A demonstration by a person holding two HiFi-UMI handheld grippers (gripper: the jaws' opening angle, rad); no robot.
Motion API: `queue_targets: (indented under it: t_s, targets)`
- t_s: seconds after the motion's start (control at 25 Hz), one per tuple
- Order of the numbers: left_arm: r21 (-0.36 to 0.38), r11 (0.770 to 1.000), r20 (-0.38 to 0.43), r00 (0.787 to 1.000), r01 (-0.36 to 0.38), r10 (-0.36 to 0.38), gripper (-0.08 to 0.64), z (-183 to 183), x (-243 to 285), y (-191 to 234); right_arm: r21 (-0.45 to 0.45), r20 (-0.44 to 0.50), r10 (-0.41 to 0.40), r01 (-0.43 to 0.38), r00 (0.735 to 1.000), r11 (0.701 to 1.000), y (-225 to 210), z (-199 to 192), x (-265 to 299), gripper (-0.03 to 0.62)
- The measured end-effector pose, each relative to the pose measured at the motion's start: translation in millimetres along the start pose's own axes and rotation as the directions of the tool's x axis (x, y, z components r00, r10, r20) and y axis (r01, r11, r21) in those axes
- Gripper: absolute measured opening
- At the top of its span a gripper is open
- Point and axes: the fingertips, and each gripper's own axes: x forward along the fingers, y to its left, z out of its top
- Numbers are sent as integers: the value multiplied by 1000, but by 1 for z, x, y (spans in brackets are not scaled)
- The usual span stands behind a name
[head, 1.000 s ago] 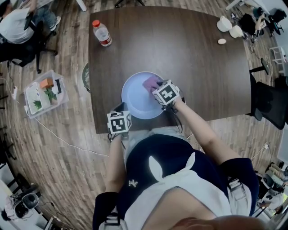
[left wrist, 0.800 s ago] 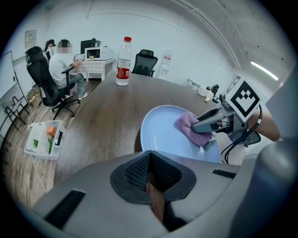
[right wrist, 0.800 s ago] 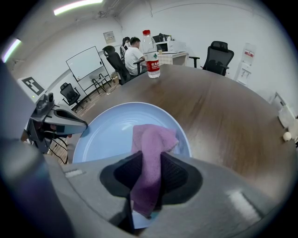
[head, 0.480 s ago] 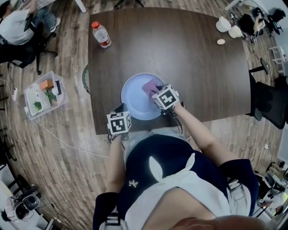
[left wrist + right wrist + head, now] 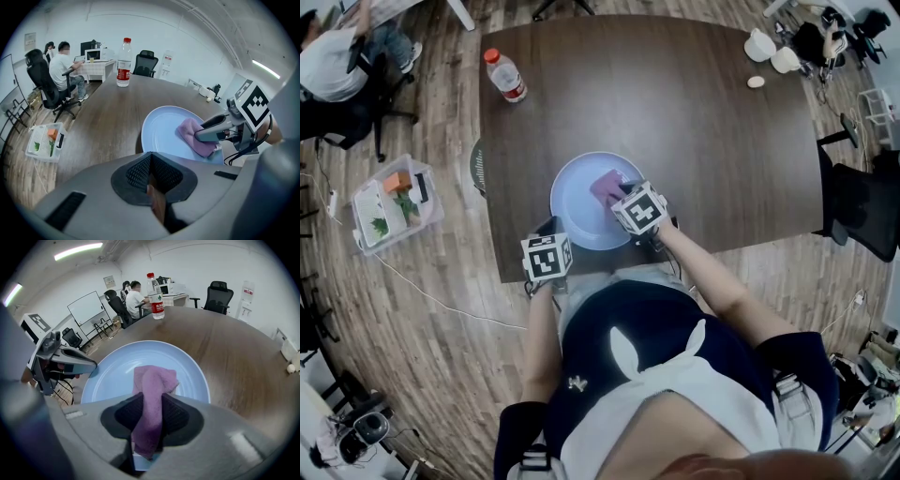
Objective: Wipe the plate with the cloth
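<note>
A light blue plate lies near the front edge of the dark wooden table. A pink cloth rests on its right half. My right gripper is shut on the cloth, which hangs from between its jaws onto the plate. My left gripper is shut at the plate's near-left rim, holding nothing I can make out. In the left gripper view the plate lies just ahead of that gripper, with the cloth under the right gripper.
A water bottle with a red cap stands at the table's far left corner. White cups sit at the far right. A plastic box lies on the floor to the left. A person sits at the upper left. A black chair stands at the right.
My right gripper has dragged the cloth a little toward me and leftward across the plate. The left gripper has stayed at the plate's near rim.
</note>
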Motion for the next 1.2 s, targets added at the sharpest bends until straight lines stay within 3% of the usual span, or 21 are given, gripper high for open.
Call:
queue_targets:
  t_s: [0.44,1.2]
  targets:
    - [-1,1000,4,1000,-2,2,3,0,0,0,-7,14,40,-39,999,999,24,4,2,121]
    - [-6,1000,3,1000,2,-2,3,0,0,-2,-126,-14,94,-95,996,987,67,8,5,121]
